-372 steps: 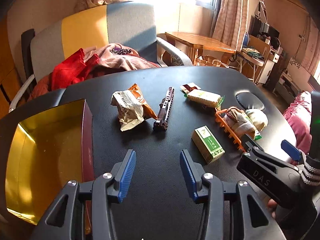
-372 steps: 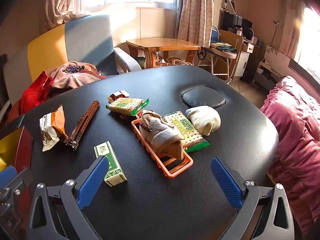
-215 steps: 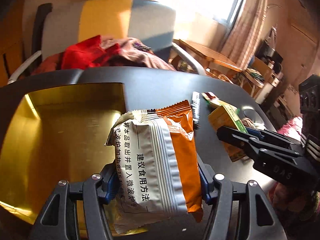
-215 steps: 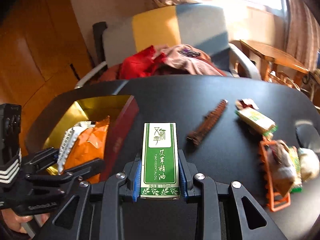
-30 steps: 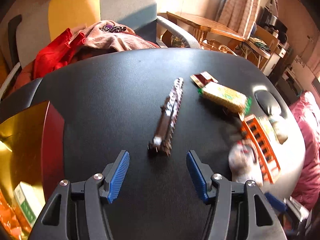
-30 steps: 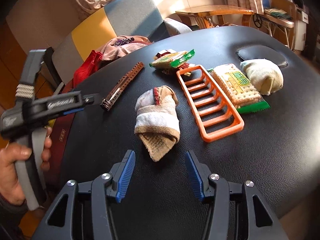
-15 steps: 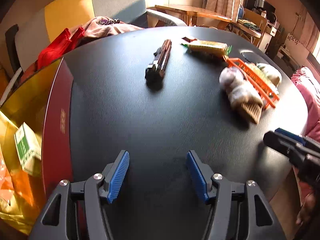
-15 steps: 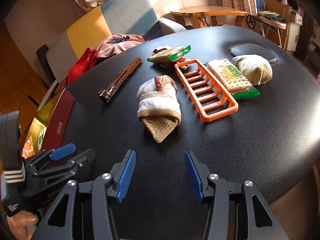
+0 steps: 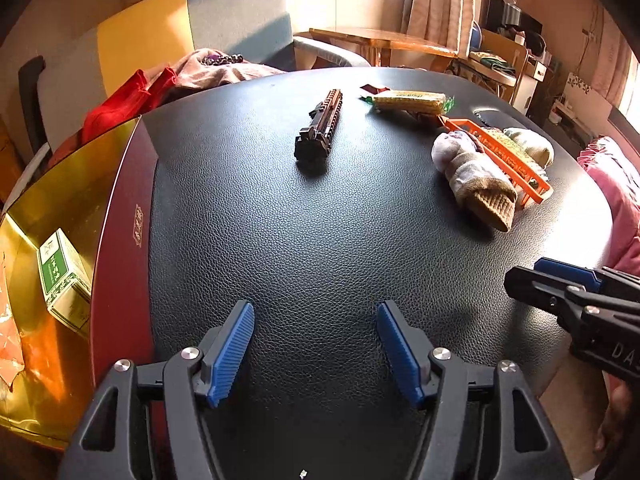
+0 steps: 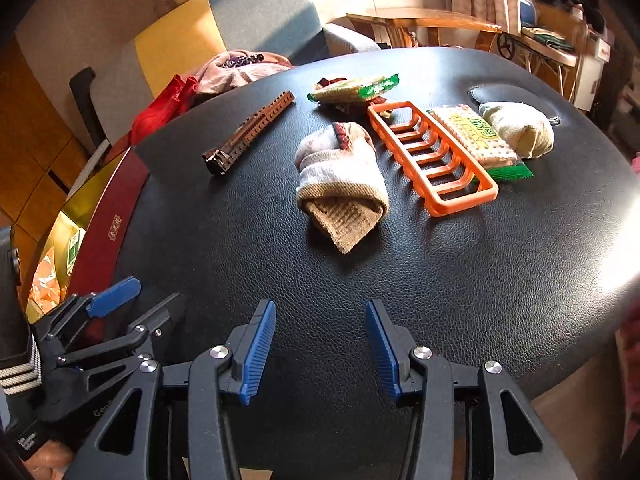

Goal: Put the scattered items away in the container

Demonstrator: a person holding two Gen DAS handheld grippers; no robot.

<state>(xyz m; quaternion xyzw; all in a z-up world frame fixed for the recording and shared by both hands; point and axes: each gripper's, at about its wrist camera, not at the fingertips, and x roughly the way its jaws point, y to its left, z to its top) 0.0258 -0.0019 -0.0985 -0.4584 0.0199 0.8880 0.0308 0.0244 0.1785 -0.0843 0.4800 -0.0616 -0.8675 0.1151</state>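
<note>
Nothing is held between the opening jaws of the left gripper [image 9: 316, 350], and the right gripper [image 10: 320, 350] is likewise seen empty, jaws apart. Beyond them, on the black counter [image 10: 440, 280], a rolled sock [image 10: 340, 178] is found just beside an orange rack [image 10: 432, 156]. A gold-lined box [image 9: 52, 200] stands at the left edge, an armchair [image 9: 192, 28] behind.

Changes since the start: you have moved the orange snack packet [image 9: 10, 344] and the green-and-white box [image 9: 62, 280] off the black table [image 9: 320, 240] into the gold-lined container [image 9: 120, 208]. The rolled sock [image 10: 340, 176] now lies beside the orange rack [image 10: 432, 160] (formerly on it). Your left gripper [image 9: 316, 354], emptied, is opening wider; your right gripper [image 10: 320, 350] has narrowed, nothing between its jaws.
</note>
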